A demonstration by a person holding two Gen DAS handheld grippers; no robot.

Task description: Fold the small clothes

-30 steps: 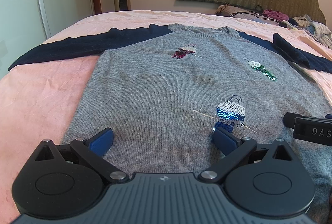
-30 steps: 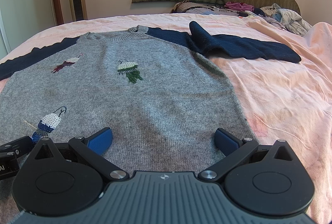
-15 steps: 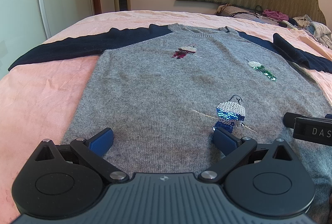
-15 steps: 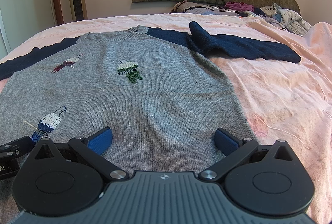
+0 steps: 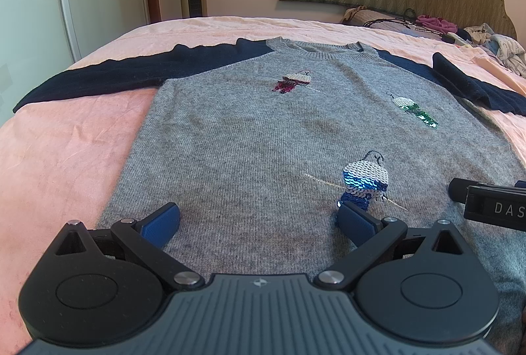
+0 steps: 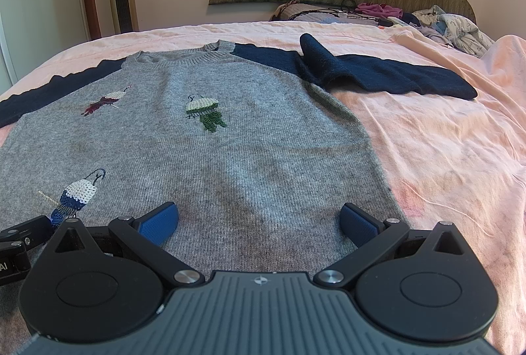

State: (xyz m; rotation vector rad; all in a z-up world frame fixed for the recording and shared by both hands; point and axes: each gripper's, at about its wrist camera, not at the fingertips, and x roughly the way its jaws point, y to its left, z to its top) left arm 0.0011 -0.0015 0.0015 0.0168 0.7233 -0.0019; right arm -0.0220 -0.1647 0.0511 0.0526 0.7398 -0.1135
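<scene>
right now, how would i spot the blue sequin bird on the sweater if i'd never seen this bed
On the pink bed a grey sweater with navy sleeves lies flat, front up. Three sequin birds are sewn on it. The blue sequin bird is the one nearest the hem, white on top and blue below, while the other two, nearer the collar, end in dark red and green.

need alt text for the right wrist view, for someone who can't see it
A grey sweater with navy sleeves and three sequin birds lies flat, face up, on a pink bedsheet. The open right hand-held gripper hovers over its hem, empty. The right sleeve has a raised fold.
</scene>
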